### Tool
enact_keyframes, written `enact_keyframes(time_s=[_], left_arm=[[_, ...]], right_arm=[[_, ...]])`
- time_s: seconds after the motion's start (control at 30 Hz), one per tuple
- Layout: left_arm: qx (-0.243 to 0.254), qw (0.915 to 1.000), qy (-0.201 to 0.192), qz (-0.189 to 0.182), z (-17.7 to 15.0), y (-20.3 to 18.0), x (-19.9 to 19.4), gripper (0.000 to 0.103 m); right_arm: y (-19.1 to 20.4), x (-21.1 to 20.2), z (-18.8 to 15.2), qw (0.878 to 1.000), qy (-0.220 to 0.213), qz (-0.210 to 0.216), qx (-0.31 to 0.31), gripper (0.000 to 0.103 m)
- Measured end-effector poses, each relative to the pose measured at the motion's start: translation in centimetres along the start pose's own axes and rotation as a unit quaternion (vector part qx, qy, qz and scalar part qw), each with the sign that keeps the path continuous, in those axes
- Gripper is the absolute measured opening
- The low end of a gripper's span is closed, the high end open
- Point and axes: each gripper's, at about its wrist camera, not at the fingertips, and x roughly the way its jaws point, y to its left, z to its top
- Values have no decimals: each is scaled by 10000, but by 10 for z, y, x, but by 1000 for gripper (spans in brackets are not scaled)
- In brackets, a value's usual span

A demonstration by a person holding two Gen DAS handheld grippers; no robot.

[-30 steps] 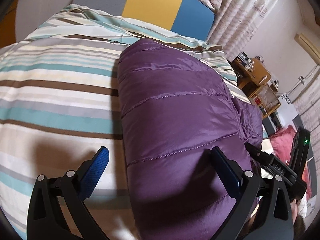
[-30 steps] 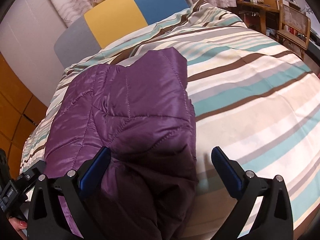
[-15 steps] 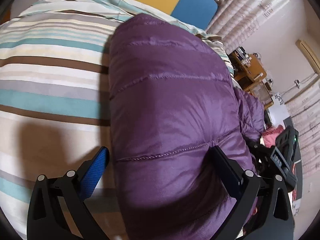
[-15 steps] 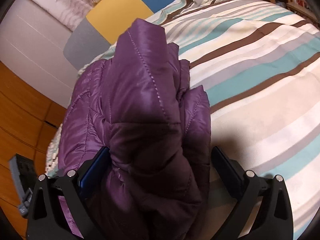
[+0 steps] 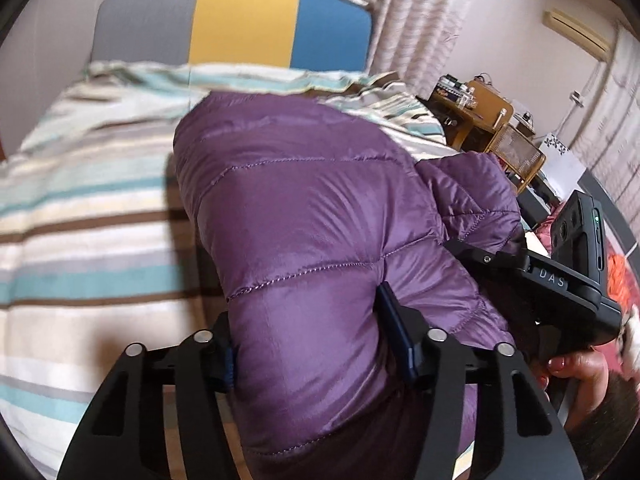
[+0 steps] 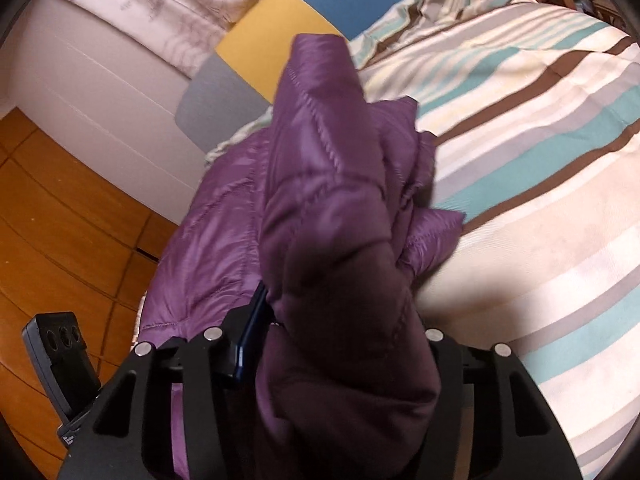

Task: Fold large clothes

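A purple quilted jacket (image 5: 304,200) lies lengthwise on the striped bed. My left gripper (image 5: 308,320) has its jaws closing, and both blue pads press into the jacket's near left edge. In the right wrist view the jacket (image 6: 320,140) bunches up into a raised ridge. My right gripper (image 6: 340,312) is closing on that bunched near end; its left pad touches the fabric and its right pad is hidden under it. The right gripper's body (image 5: 560,276), held by a hand (image 5: 576,364), shows at the jacket's right side. The left gripper's body (image 6: 60,364) shows at lower left.
A striped duvet (image 5: 80,240) covers the bed, also seen to the right of the jacket (image 6: 520,160). A grey, yellow and blue headboard (image 5: 240,20) stands at the far end. A wooden desk and chair (image 5: 480,120) stand right of the bed, and wooden floor (image 6: 60,220) lies left of it.
Both grippers went from wide open to pinching the jacket's near end. The jacket's right side has bunched and risen off the bed. The left view has drawn back and tilted.
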Motion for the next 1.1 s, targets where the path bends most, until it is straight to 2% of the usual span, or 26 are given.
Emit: enact_keyframes(time_s=[0.1, 0.27, 0.53, 0.77, 0.87, 0.9, 0.93, 1.0, 1.1], left_arm=[[262, 9991, -313, 120, 2, -5, -16, 52], [415, 9958, -771, 250, -1, 3, -42, 52], [-18, 9902, -1235, 645, -15, 60, -85, 52], [-523, 9820, -1341, 1223, -32, 123, -114, 52], [-752, 9791, -1104, 1536, -47, 153, -107, 54], [-837, 9786, -1060, 1554, -51, 159, -105, 57], [-1030, 9778, -1028, 1508, -58, 170, -102, 59], [-1215, 9749, -1074, 1528, -69, 177, -102, 69], [-1141, 9727, -1149, 1662, -78, 175, -107, 75]], right_arm=[[6, -3, -8, 9999, -32, 155, -42, 53], [24, 3, -21, 9987, -91, 495, -59, 53], [91, 43, -33, 9938, 92, 759, -806, 53], [150, 112, -43, 9856, 545, 919, -1310, 53], [163, 143, -56, 9823, 819, 753, -1508, 53], [166, 149, -59, 9818, 820, 679, -1572, 54], [167, 153, -63, 9816, 799, 638, -1615, 61], [166, 158, -69, 9813, 780, 480, -1696, 67], [161, 150, -73, 9804, 727, 340, -1801, 78]])
